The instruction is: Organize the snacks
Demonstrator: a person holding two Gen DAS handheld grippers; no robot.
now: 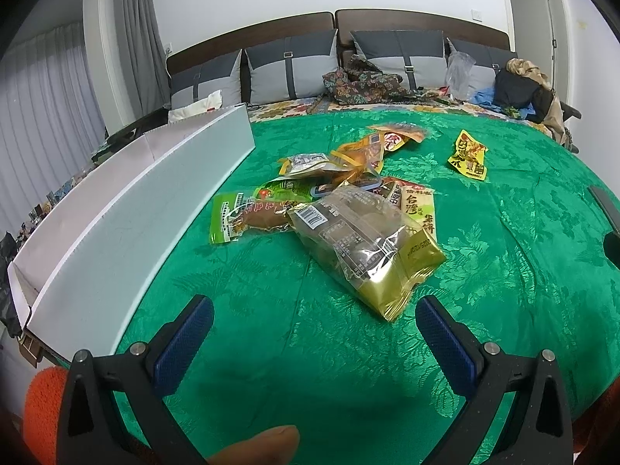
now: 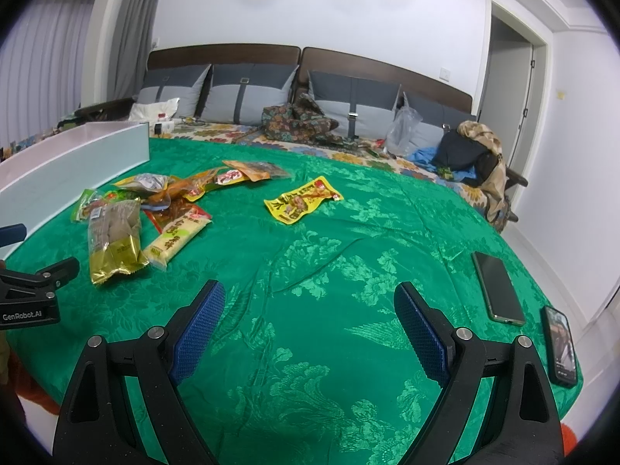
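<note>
Snacks (image 1: pixel 341 201) lie in a loose heap on the green cloth (image 1: pixel 503 271) over the bed, just right of the long white box (image 1: pixel 128 228) that sits along the cloth's left edge. At the near end of the heap lies a gold bag (image 1: pixel 372 255), with a green packet (image 1: pixel 248 217) to its left touching it. One yellow packet (image 2: pixel 304 199) lies apart, further right. Two phones (image 2: pixel 500 290) rest near the cloth's right edge. The left gripper (image 1: pixel 314 333) hovers just short of the gold bag, jaws spread wide and empty. The right gripper (image 2: pixel 310 325) hangs over bare cloth, jaws likewise wide with nothing between them.
</note>
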